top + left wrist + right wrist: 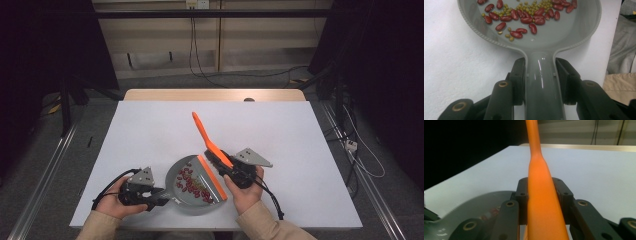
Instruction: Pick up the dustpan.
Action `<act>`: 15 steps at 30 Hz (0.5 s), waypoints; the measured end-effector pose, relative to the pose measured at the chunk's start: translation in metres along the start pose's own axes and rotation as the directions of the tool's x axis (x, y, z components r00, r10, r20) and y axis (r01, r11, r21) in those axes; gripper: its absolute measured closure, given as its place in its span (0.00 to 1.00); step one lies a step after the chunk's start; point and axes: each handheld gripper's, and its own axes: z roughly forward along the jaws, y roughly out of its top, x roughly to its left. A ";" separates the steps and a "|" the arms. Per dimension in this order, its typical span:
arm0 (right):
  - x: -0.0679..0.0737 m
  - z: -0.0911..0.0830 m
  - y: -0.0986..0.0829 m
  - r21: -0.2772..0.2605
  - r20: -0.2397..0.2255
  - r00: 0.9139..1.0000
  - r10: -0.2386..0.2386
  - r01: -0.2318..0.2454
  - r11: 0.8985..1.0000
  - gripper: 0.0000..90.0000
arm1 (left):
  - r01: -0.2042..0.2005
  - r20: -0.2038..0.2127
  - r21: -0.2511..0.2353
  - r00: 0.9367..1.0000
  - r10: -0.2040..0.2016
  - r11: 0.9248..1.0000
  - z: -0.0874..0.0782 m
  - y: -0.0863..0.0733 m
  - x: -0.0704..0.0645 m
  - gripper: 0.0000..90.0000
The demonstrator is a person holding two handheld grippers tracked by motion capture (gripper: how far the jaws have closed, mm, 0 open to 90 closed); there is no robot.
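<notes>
L gripper clamps grey dustpan by stiff handle | R gripper grips orange brush | beans loose, roll easy: keep pan flat

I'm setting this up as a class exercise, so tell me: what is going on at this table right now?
A person works with a gripper in each hand. The left gripper is shut on the handle of a grey dustpan lying on the white table. The right gripper is shut on an orange brush, handle pointing up and away. Red beans and small green ones lie inside the pan, near its orange lip.
</notes>
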 end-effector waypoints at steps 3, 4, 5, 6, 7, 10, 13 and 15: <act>-0.012 -0.004 -0.006 0.008 0.021 1.000 0.003 -0.003 1.000 0.78 | 0.012 -0.008 -0.008 1.000 -0.012 1.000 0.000 -0.001 0.001 0.70; -0.015 -0.005 -0.008 0.014 0.030 1.000 -0.001 0.000 1.000 0.78 | 0.019 -0.014 -0.010 1.000 -0.019 1.000 0.001 -0.001 0.000 0.70; -0.017 -0.006 -0.010 0.017 0.027 1.000 0.002 -0.003 1.000 0.78 | 0.011 -0.009 -0.006 1.000 -0.011 1.000 0.001 -0.002 0.001 0.70; -0.019 -0.008 -0.011 0.022 0.031 1.000 -0.003 0.002 1.000 0.78 | 0.008 -0.016 0.000 1.000 -0.008 1.000 0.001 -0.002 0.001 0.70; -0.021 -0.009 -0.012 0.028 0.037 0.999 -0.009 0.008 1.000 0.78 | 0.008 -0.014 -0.003 1.000 -0.008 1.000 0.001 -0.002 0.000 0.69; -0.026 -0.012 -0.014 0.035 0.044 0.999 -0.016 0.015 0.999 0.78 | 0.008 -0.021 -0.007 1.000 -0.008 1.000 0.002 -0.001 0.000 0.69; -0.030 -0.015 -0.014 0.037 0.050 0.999 -0.015 0.013 0.999 0.78 | 0.012 -0.048 -0.019 0.999 -0.013 1.000 0.004 0.000 0.000 0.69; -0.031 -0.016 -0.013 0.037 0.054 0.998 -0.015 0.013 0.999 0.78 | 0.001 -0.075 -0.014 0.997 -0.002 1.000 0.008 0.001 -0.001 0.69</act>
